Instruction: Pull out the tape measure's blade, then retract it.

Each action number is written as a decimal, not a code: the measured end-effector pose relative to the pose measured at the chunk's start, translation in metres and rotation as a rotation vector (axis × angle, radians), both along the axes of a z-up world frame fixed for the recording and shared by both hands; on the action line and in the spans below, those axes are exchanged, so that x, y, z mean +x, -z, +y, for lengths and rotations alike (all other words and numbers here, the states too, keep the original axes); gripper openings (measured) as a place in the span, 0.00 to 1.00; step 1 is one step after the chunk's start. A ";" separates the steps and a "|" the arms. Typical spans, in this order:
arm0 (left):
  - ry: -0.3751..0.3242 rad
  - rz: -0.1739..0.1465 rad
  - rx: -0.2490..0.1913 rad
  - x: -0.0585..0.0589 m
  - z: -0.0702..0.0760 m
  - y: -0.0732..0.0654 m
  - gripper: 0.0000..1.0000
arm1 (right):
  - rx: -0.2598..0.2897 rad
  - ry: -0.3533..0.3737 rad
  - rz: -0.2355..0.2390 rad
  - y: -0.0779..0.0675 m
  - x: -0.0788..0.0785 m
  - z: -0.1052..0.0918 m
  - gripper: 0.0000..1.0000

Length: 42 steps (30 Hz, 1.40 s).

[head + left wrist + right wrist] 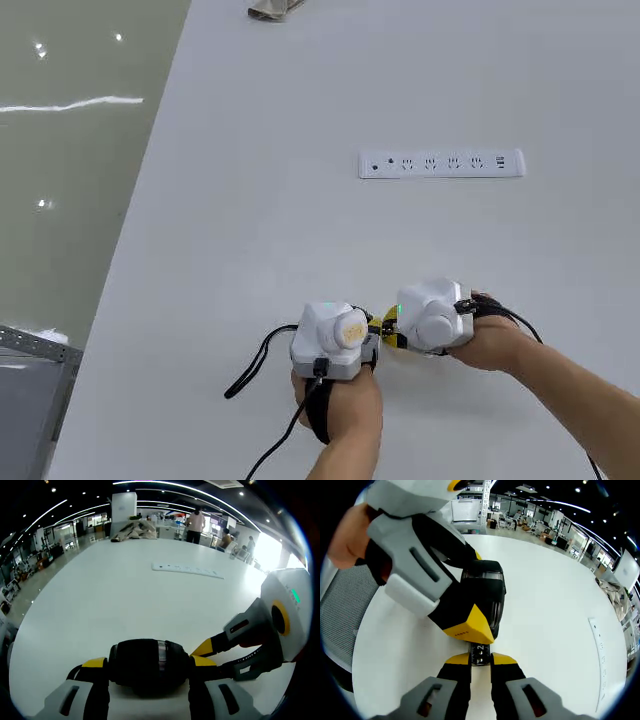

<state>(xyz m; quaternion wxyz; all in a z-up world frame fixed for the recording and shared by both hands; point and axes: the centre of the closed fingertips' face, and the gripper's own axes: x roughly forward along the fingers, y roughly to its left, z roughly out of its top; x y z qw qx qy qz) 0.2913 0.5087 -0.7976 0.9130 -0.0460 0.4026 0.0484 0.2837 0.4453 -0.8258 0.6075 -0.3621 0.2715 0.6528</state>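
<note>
At a white desk (pixel 280 200) in an open-plan workroom, a person works a black tape measure (pixel 145 672) between two hand-held grippers. The left gripper (pixel 149 661) has its yellow-tipped fingers closed on the two sides of the round case, which rests on the desk near its front edge. The right gripper (pixel 480 659) meets it from the other side, with its fingers drawn close and pinching the short stretch of blade (pixel 480 652) that shows outside the case. A printed "2" can be read on that stretch. One of the left gripper's fingers crosses in front of the case in the right gripper view.

From above, the two white gripper bodies sit almost nose to nose, with the left hand (pixel 345 400) and right hand (pixel 495 340) wrapped around their grips. The tape measure itself is mostly hidden between them. A black cable (pixel 250 365) loops across the desk from the left gripper toward the person.

Farther up the desk, well apart from the work, lies a white power strip (pixel 442 163). A crumpled heap (pixel 272 10) at the far edge is too distant to name. People (pixel 195 525) stand beyond that end.
</note>
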 end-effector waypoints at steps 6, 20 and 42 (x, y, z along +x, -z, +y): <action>-0.002 0.000 -0.003 0.000 0.000 0.000 0.61 | 0.005 0.000 0.002 0.000 0.000 0.003 0.14; 0.002 0.004 -0.003 0.000 -0.001 -0.001 0.61 | 0.000 0.003 0.005 0.001 -0.001 0.007 0.14; 0.013 -0.007 -0.005 0.001 0.000 -0.001 0.63 | -0.016 -0.005 -0.019 0.001 -0.001 0.006 0.16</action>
